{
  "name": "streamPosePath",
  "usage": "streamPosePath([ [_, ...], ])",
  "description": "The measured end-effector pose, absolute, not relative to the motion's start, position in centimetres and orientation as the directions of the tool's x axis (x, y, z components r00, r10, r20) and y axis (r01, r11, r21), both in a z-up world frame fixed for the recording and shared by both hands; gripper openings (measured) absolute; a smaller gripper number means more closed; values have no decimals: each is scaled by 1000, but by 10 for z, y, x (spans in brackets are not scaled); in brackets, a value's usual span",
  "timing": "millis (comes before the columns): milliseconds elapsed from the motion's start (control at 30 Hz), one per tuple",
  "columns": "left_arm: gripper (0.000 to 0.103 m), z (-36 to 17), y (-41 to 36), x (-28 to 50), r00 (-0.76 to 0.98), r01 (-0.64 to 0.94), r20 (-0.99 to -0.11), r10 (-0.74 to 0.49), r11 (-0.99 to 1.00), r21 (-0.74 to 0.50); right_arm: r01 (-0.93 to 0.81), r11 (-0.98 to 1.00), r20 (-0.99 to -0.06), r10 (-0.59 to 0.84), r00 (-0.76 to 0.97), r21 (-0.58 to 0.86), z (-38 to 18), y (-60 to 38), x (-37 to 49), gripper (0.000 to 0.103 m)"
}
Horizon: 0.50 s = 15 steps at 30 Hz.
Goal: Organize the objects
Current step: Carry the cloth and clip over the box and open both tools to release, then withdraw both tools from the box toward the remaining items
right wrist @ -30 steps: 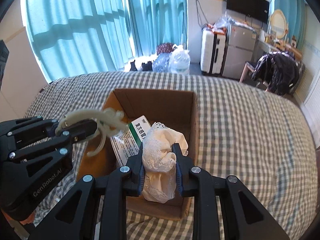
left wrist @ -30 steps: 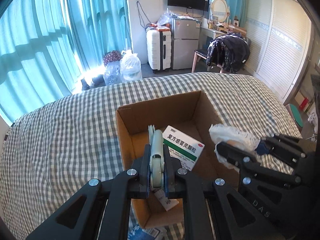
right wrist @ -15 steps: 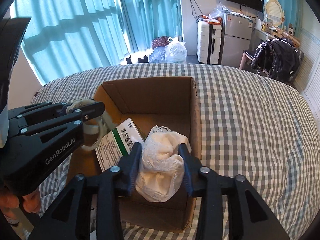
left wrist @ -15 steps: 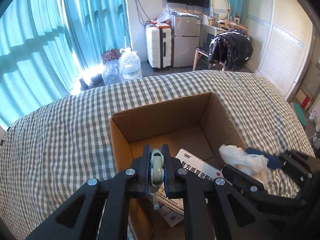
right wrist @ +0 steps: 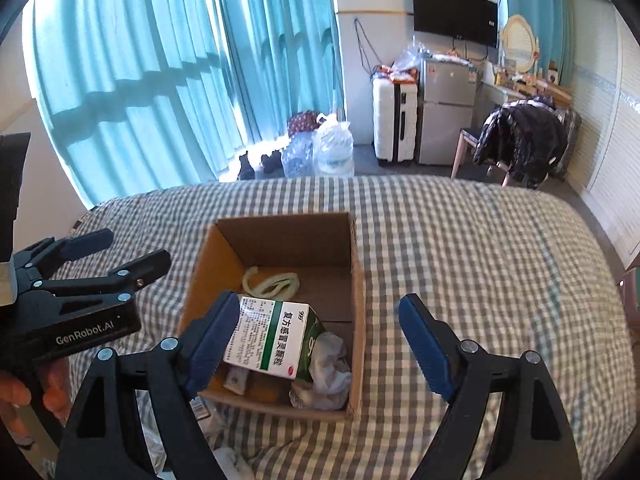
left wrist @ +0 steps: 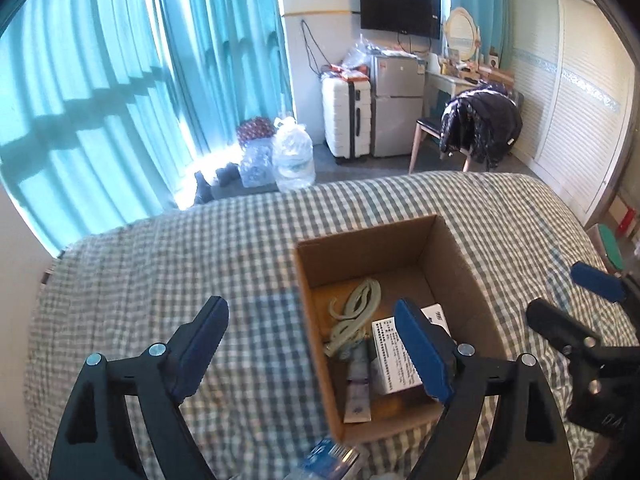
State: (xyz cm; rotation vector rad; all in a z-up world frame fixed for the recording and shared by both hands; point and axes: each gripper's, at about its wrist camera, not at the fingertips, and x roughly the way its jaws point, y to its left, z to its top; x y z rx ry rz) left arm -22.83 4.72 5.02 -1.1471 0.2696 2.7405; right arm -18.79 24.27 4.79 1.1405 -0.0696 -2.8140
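Observation:
An open cardboard box [left wrist: 372, 248] [right wrist: 280, 236] stands on the checked bed. Inside lie a pale looped cord [left wrist: 356, 308] [right wrist: 276, 282], a white and green medicine box [left wrist: 400, 360] [right wrist: 276, 336], a small tube [left wrist: 358, 388] and a white lace cloth [right wrist: 328, 372] in the near right corner. My left gripper [left wrist: 310, 316] [right wrist: 132, 248] hangs over the box's left wall, its jaws opening with nothing between them. My right gripper [right wrist: 316, 312] [left wrist: 568, 296] is above the box's near right part, jaws also opening and empty.
The checked bed cover [left wrist: 200, 248] spreads wide around the box. A blue and white packet [left wrist: 328, 456] and white items [right wrist: 228, 456] lie on the bed nearest me. A hand [right wrist: 16, 396] holds the left gripper. Water bottles, a suitcase, a fridge and a chair stand beyond the bed.
Both grippers opened and rose. The pale cord dropped from the left gripper into the box, and the lace cloth dropped from the right one into the box's near right corner.

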Motion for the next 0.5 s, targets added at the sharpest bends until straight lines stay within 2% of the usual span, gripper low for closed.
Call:
streamPosePath([
  [200,102,87,35,-182,-733,-202,-676,77,-973,109,49,-999,-653,-52,-755,22,97,232,-145,96],
  [300,103,107,27,-156,-759,-195,-647,73,-973,120,48,-999,-628,-47,-777,16,121,231,-122,103],
  [500,103,138,12,-113,-792,-180,-605,82,-978,103,53,-999,-582,-46,-812,5,162,228,-73,103],
])
